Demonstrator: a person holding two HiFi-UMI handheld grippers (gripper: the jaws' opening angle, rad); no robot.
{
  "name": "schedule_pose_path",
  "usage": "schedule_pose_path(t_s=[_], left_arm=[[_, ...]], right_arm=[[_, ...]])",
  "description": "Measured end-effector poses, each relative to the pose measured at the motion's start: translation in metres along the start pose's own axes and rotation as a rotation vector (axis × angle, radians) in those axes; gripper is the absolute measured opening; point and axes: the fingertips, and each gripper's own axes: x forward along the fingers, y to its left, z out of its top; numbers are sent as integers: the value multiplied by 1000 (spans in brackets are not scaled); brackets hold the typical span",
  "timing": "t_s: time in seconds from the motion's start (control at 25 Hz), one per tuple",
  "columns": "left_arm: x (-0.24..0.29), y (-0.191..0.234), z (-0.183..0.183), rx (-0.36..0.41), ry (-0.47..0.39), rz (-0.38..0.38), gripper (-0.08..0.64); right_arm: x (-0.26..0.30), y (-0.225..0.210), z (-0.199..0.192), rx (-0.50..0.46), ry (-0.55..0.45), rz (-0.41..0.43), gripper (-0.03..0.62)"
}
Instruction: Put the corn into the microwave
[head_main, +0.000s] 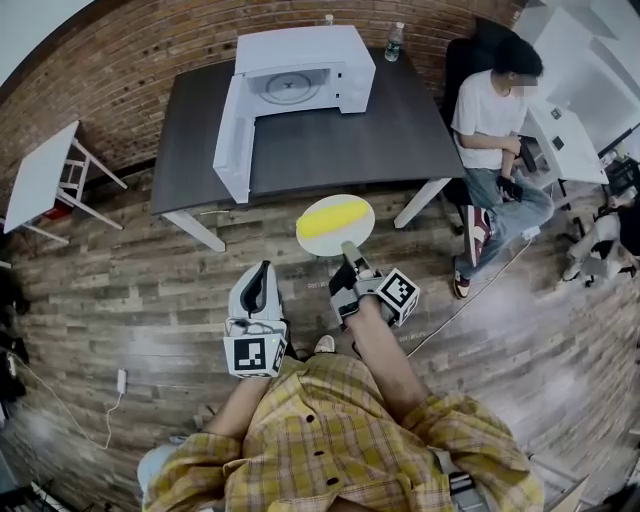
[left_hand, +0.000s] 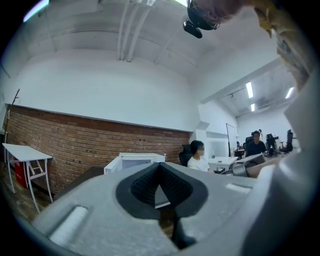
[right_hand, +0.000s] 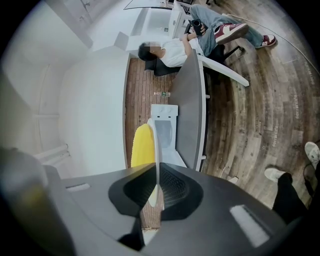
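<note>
Short of the dark surface (head_main: 330, 150), I hold the corn (head_main: 333, 217) on a pale plate (head_main: 322, 244), its near rim pinched by the fingers of my right gripper (head_main: 349, 258), cob lying crosswise, open microwave (head_main: 300, 60) straight ahead, left gripper (head_main: 262, 280) closed and empty.

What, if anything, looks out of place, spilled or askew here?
Nothing stands out. The corn lies on the plate, the right gripper pinches its rim, and the microwave on the table has its door open.
</note>
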Motion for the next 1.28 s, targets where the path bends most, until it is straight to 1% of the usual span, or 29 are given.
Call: schedule_pose_path(t_s=[0.16, 0.36, 0.48, 0.64, 0.76, 1.04, 1.2, 1.28], left_arm=[[19, 9, -6, 2, 3, 2, 0], [58, 34, -10, -7, -7, 12, 0], [88, 53, -9, -13, -21, 14, 0], [134, 81, -10, -52, -6, 1, 0], [168, 97, -6, -77, 4, -25, 0], [238, 123, 2, -98, 14, -102, 0], [271, 137, 6, -102, 9, -133, -2], [282, 144, 4, -119, 14, -150, -5]], right_arm=[[21, -5, 6, 13, 7, -15, 23], [59, -13, 19, 17, 2, -26, 26], [87, 0, 26, -8, 5, -16, 26], [129, 14, 39, -9, -17, -9, 25], [161, 23, 49, -8, -39, -10, 25], [227, 38, 59, 12, -70, -18, 25], [261, 38, 63, 17, -83, -28, 25], [274, 35, 64, 18, -90, -39, 25]])
